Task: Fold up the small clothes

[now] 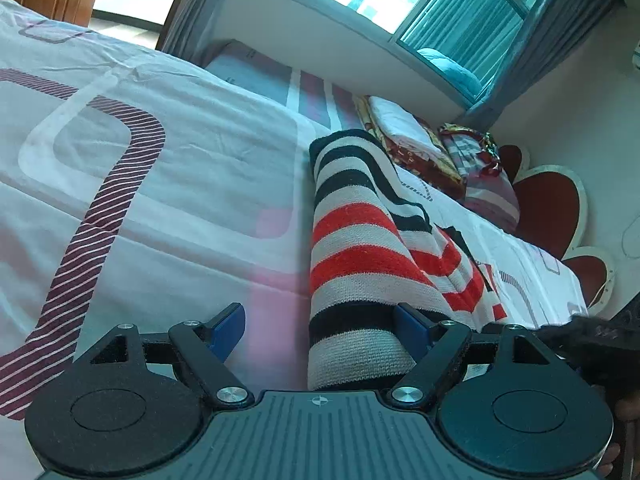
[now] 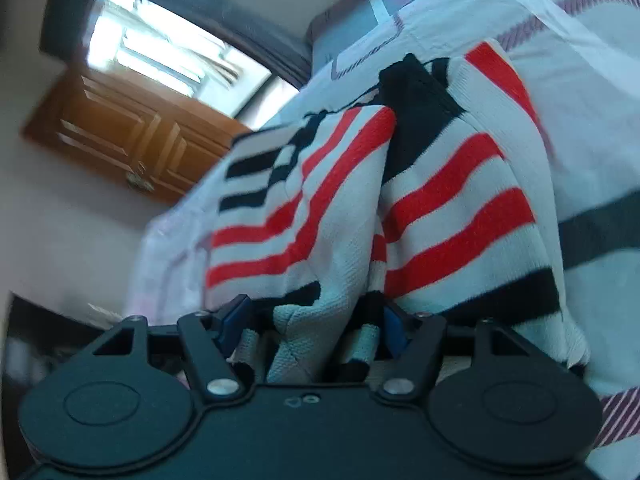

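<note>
Your right wrist view is smeared with motion blur, so the wooden door (image 2: 132,148) and the window (image 2: 160,56) beyond it show no fine detail, and the hem of the striped knit (image 2: 440,208) bunches between the right tongs (image 2: 312,320) where you cannot tell how much cloth the blue pads (image 2: 232,320) actually pinch. In your left wrist view the knit (image 1: 352,248) hides the far pad (image 1: 412,328) of the left tongs (image 1: 320,320), and the folded pile (image 1: 404,132) by the headboard (image 1: 552,208) is too small to identify.
</note>
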Action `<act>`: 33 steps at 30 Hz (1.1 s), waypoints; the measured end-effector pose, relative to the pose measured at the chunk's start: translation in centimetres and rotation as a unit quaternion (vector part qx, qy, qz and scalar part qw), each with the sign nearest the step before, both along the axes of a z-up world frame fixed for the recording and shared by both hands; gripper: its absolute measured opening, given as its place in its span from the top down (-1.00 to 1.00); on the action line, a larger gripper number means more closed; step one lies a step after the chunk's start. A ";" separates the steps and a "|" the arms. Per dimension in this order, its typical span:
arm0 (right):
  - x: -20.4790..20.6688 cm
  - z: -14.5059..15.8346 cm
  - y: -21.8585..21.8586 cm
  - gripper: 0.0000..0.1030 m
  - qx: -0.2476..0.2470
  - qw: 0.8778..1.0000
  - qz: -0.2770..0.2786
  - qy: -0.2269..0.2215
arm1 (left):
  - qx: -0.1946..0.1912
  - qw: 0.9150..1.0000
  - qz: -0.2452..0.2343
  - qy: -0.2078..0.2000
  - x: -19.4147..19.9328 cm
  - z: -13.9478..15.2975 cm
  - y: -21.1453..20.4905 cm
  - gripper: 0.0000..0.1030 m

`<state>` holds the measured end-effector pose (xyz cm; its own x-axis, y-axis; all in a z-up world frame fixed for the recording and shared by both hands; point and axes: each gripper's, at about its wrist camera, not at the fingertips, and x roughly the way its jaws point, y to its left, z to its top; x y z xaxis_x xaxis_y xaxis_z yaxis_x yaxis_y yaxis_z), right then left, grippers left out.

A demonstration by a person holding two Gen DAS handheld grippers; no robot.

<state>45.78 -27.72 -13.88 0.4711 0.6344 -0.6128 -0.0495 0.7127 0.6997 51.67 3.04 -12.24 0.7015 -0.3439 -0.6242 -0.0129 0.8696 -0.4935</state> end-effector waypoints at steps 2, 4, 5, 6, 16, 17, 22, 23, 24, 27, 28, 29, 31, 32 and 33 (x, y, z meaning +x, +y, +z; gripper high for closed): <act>-0.2 0.6 0.4 0.27 -0.047 0.999 0.011 -0.014 | 0.004 1.000 -0.001 -0.006 0.1 0.4 0.1 -0.56; -0.9 1.3 0.7 0.44 -0.083 0.995 0.026 -0.049 | 0.011 1.000 0.002 -0.016 0.2 1.0 0.2 -0.56; -1.5 1.8 1.0 0.47 -0.101 0.991 0.037 -0.078 | 0.014 1.000 0.005 -0.016 0.5 1.2 0.2 -0.56; -2.2 2.6 1.4 0.47 -0.121 0.986 0.042 -0.110 | 0.014 1.000 0.005 -0.015 0.8 1.5 0.2 -0.56; -4.9 4.4 -2.6 0.48 -0.167 0.964 0.010 -0.208 | 0.081 0.994 -0.076 0.004 3.3 1.6 -5.3 -0.56; -4.5 2.7 -3.5 0.48 -0.157 0.971 0.001 -0.181 | 0.079 0.994 -0.080 0.006 3.3 1.1 -5.7 -0.56; -4.1 -0.6 -6.6 0.33 -0.072 0.990 -0.050 -0.115 | 0.071 0.994 -0.078 0.007 3.1 1.0 -5.9 -0.56; -4.3 -0.4 -7.1 0.16 -0.053 0.991 -0.058 -0.109 | 0.068 0.995 -0.078 0.008 3.1 1.0 -5.7 -0.57; -4.5 -0.2 -7.5 0.04 -0.034 0.992 -0.065 -0.103 | 0.067 0.995 -0.078 0.008 3.0 1.1 -5.7 -0.57; -4.9 -0.5 -8.3 -0.29 0.039 0.994 -0.067 -0.071 | 0.064 0.995 -0.076 0.008 2.9 0.8 -5.6 -0.59; -4.9 -0.7 -8.3 -0.27 0.042 0.995 -0.065 -0.060 | 0.064 0.995 -0.075 0.008 2.9 0.7 -5.7 -0.62; -5.0 -0.9 -8.1 -0.19 0.037 0.996 -0.061 -0.053 | 0.063 0.995 -0.074 0.008 3.0 0.5 -5.7 -0.63; -4.2 -1.4 -7.6 -0.08 0.029 0.997 -0.056 -0.037 | 0.061 0.996 -0.071 0.009 3.1 0.4 -5.9 -0.64; -3.8 -1.4 -7.4 -0.05 0.028 0.998 -0.056 -0.030 | 0.061 0.996 -0.071 0.008 3.0 0.5 -5.9 -0.64; -3.3 -1.5 -7.2 -0.04 0.024 0.998 -0.055 -0.027 | 0.061 0.996 -0.071 0.007 3.0 0.5 -5.9 -0.64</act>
